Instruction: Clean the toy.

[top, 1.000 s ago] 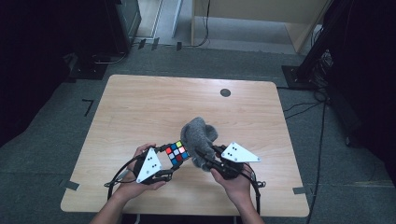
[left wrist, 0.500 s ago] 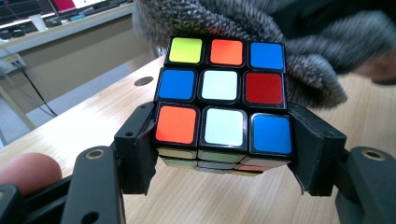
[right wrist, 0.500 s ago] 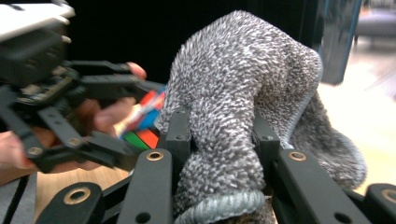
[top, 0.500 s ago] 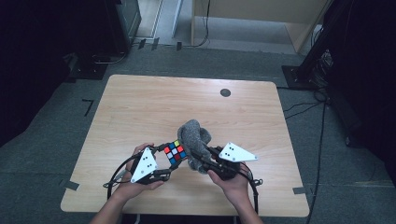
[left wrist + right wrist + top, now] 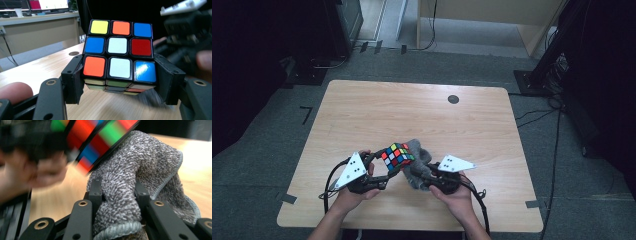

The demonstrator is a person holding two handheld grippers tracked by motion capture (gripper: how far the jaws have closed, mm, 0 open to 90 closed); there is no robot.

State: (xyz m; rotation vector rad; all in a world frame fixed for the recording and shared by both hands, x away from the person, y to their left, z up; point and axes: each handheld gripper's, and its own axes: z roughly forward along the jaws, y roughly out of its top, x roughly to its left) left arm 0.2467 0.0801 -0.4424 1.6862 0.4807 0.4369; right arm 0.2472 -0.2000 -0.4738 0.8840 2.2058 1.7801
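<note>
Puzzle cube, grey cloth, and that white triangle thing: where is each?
puzzle cube [image 5: 117, 45], left gripper view, white centre sticker.
grey cloth [image 5: 132, 162], right gripper view, bunched upper fold.
white three-cornered plate [image 5: 457, 163], high view, flat top of the right gripper's plate.

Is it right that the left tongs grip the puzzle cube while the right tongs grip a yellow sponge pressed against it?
Not quite: the right tongs grip a grey cloth, not a yellow sponge, as the right gripper view shows. The rest holds: the left tongs grip the puzzle cube, with the cloth against it.
</note>
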